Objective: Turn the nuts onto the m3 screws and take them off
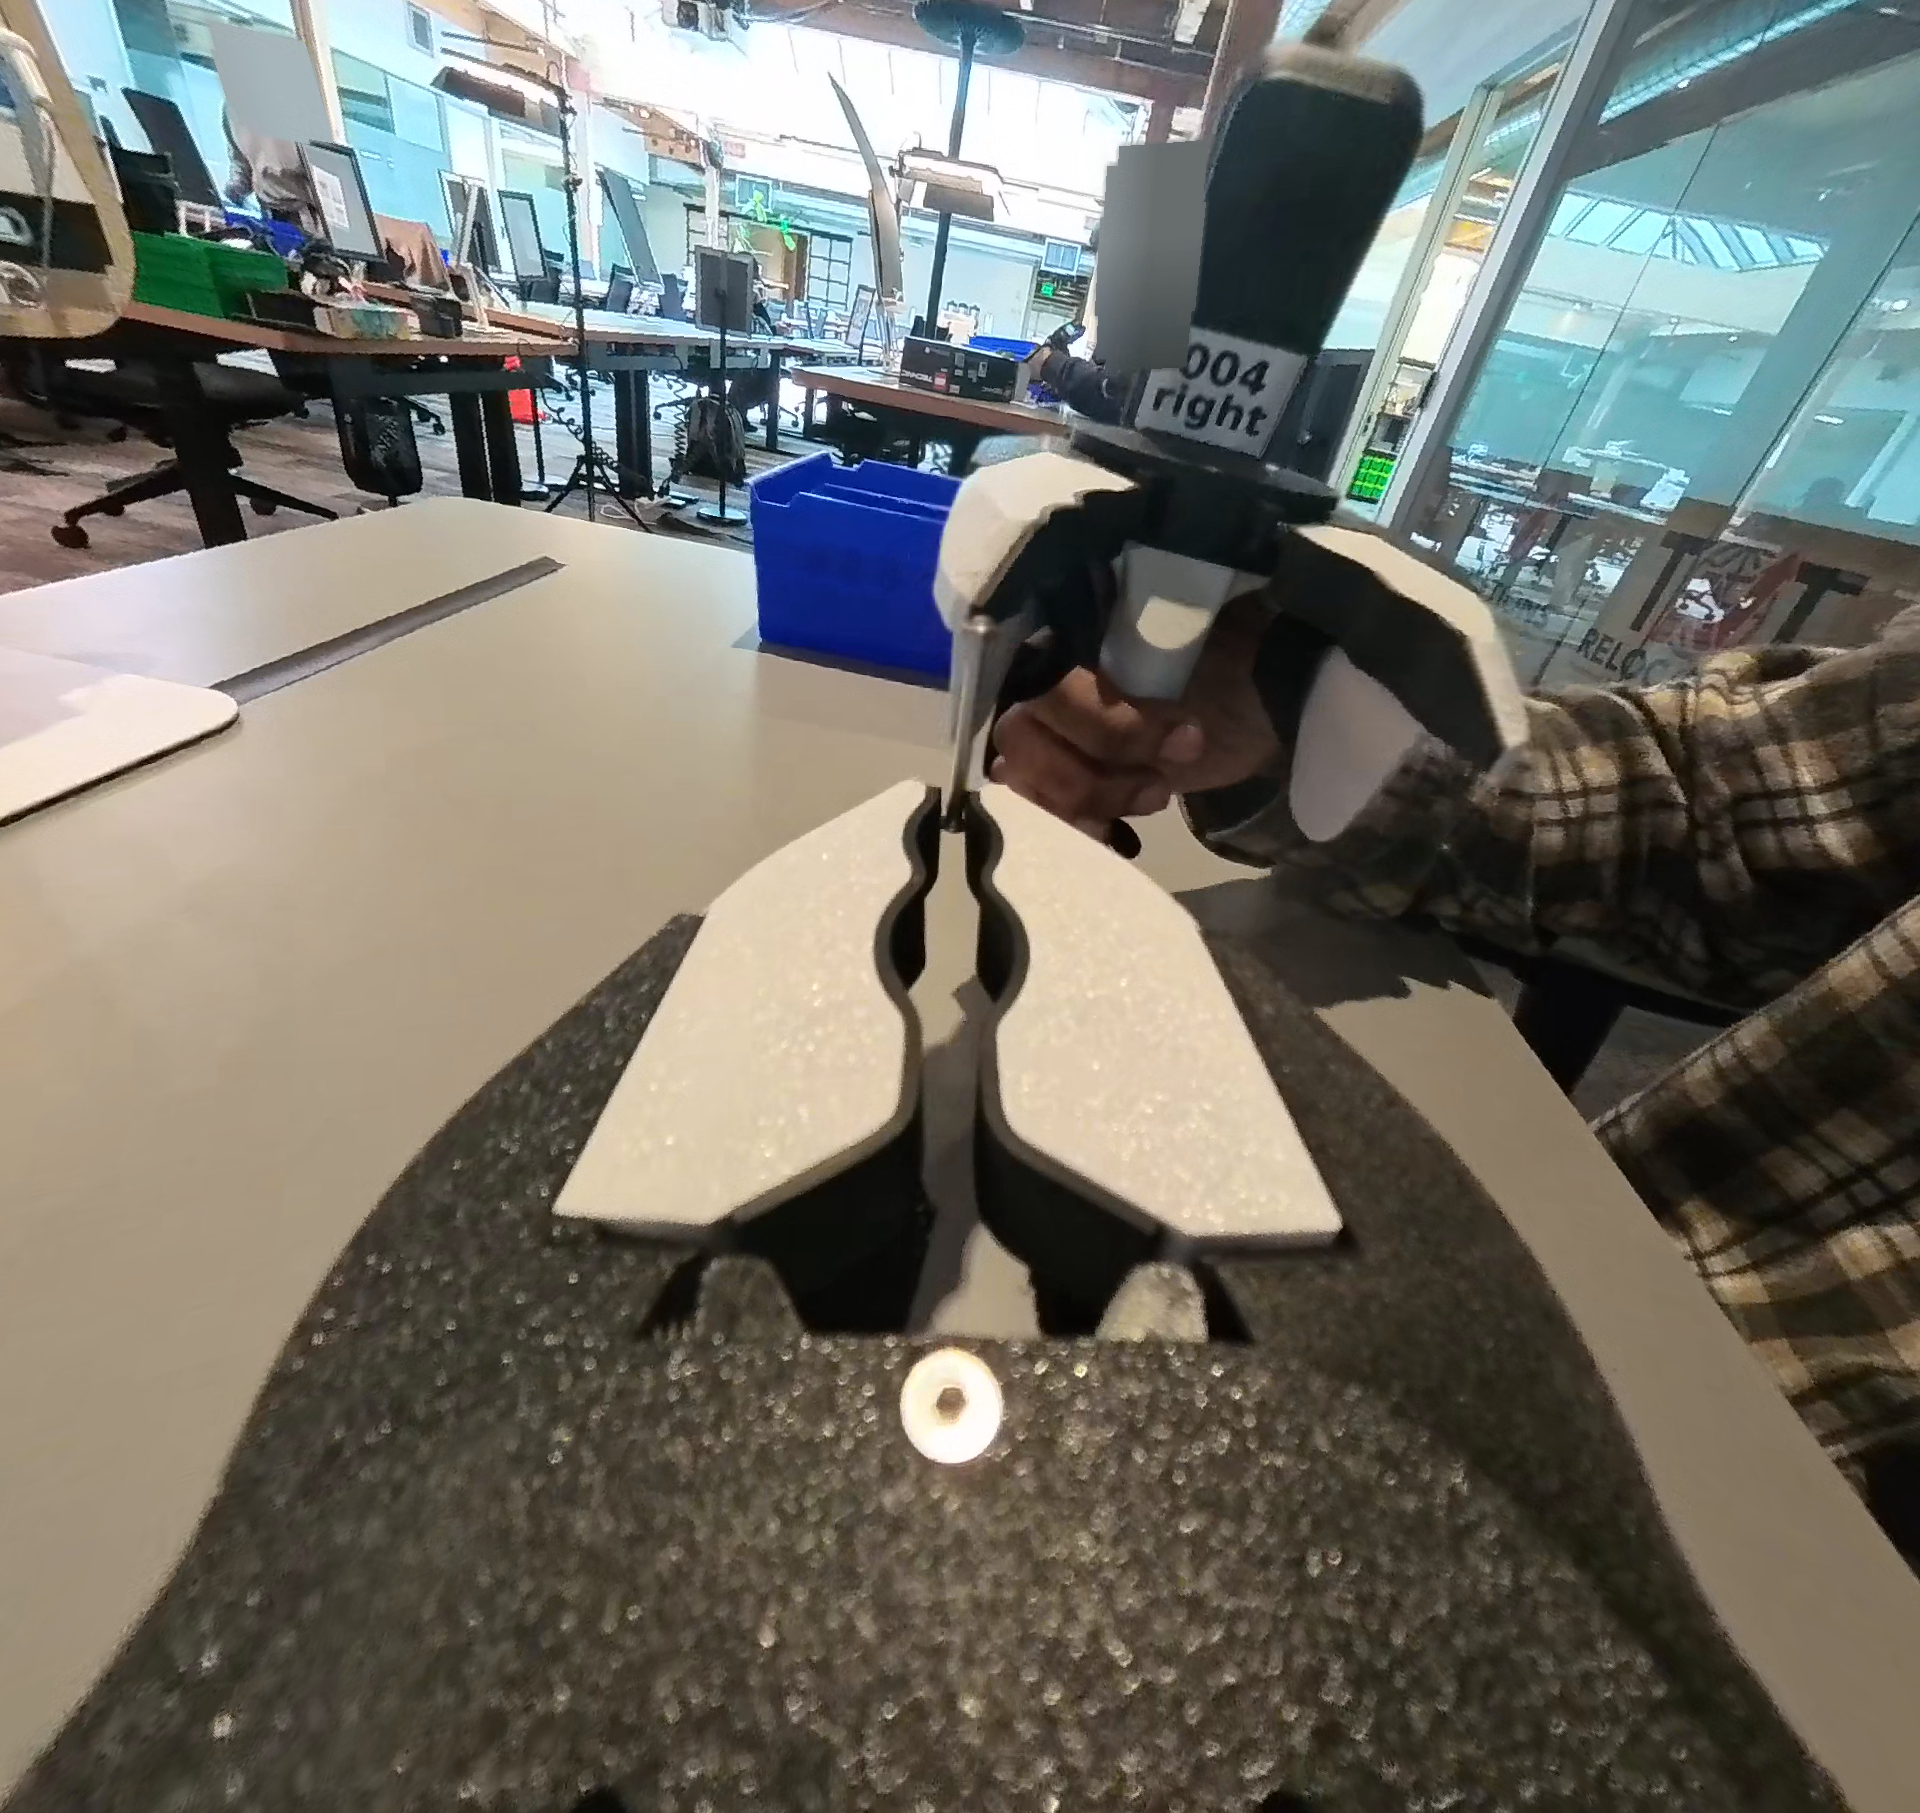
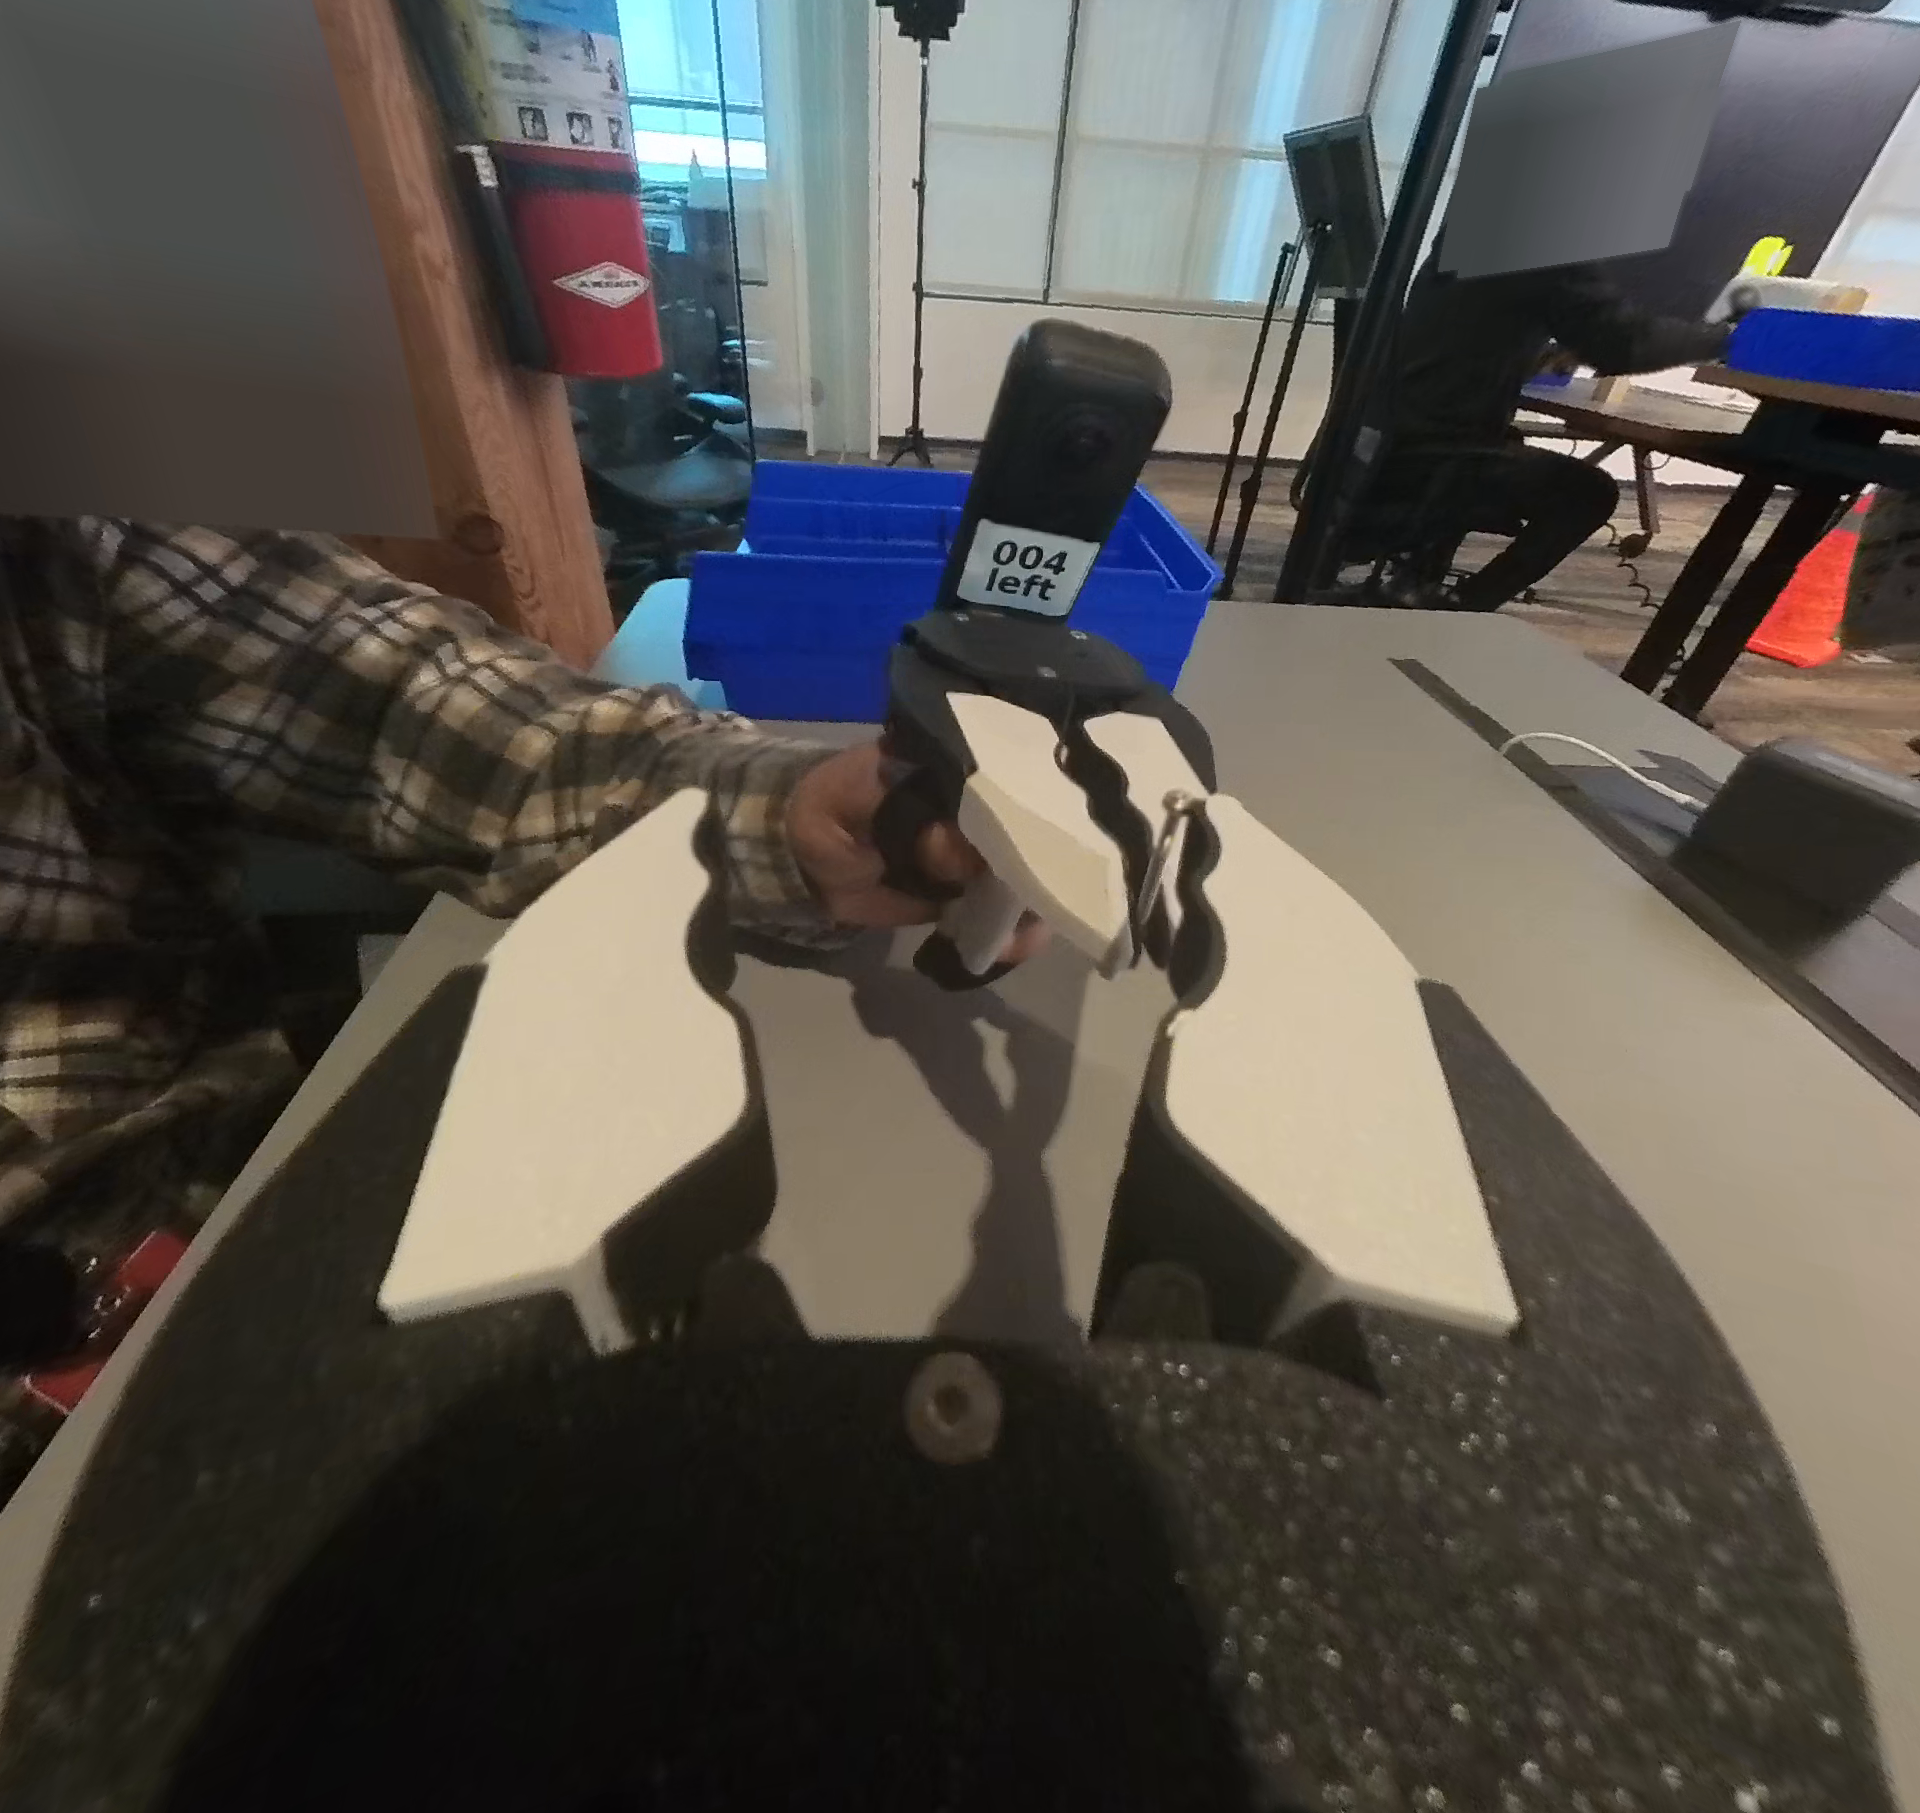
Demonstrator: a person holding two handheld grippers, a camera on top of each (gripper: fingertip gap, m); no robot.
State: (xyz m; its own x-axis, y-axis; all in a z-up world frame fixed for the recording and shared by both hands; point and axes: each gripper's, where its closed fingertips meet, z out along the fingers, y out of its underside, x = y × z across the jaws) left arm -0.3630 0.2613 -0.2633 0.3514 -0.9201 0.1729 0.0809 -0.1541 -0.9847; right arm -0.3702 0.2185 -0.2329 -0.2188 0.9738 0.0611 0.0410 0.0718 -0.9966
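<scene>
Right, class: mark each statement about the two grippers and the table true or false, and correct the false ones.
1. The left gripper is shut on a thin metal screw. True.
2. The right gripper is shut tight. False: its fingers are spread wide apart.
3. A blue bin stands on the grey table beyond the grippers. True.
4. The screw lies flat on the table. False: it is held up off the table, roughly upright.
5. The person's sleeve is plain red. False: it is plaid.
</scene>
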